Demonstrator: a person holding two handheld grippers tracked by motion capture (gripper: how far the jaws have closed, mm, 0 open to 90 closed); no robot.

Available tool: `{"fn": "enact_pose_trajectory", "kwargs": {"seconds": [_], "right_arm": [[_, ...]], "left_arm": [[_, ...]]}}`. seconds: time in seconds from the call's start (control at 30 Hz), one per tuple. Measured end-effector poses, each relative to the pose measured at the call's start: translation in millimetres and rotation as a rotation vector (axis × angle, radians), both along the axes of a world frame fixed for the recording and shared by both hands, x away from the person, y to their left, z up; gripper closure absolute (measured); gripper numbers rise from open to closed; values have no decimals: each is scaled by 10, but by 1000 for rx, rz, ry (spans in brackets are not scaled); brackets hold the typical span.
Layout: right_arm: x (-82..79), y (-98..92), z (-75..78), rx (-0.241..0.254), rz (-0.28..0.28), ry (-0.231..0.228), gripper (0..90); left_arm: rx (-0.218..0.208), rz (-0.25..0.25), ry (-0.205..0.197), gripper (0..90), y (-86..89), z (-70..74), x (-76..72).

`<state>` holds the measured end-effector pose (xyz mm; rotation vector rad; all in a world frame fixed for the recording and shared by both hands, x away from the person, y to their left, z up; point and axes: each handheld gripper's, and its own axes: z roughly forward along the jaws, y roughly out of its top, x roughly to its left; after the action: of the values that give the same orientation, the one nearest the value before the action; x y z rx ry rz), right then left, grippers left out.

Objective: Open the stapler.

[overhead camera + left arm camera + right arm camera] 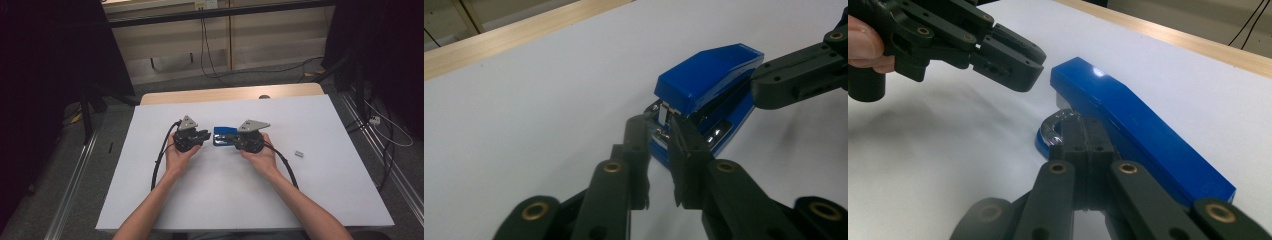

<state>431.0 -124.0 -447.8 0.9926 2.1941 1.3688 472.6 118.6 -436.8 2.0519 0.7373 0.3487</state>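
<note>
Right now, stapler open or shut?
Open: the blue stapler top is lifted off its base at the front, a gap exposing the metal magazine.

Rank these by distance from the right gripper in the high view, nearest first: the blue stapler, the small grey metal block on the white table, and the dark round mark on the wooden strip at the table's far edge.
1. Blue stapler: right at the right gripper, on its left.
2. Small grey metal block: to the gripper's right on the white table.
3. Dark round mark: on the wooden strip, far edge; slightly farther than the block.
</note>
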Motion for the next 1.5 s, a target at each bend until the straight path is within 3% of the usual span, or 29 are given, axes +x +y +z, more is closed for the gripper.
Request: {"fn": "enact_pose_trajectory", "kwargs": {"seconds": [0.17,0.43,1.17,1.33,1.5], "right_arm": [[31,13,-1,-15,1,12,900],[57,66,-36,-47,19,42,900],[136,113,-89,-131,-19,81,900],[143,109,-91,-131,-20,90,900],[146,107,-91,-128,-19,93,900]], "left_arm": [[8,-15,6,900,-3,-11,3],[40,-19,16,900,-76,-59,9],[44,-8,21,900,-143,-76,59],[33,-5,24,900,-155,-70,69],[55,-12,22,900,-177,-81,66]]}}
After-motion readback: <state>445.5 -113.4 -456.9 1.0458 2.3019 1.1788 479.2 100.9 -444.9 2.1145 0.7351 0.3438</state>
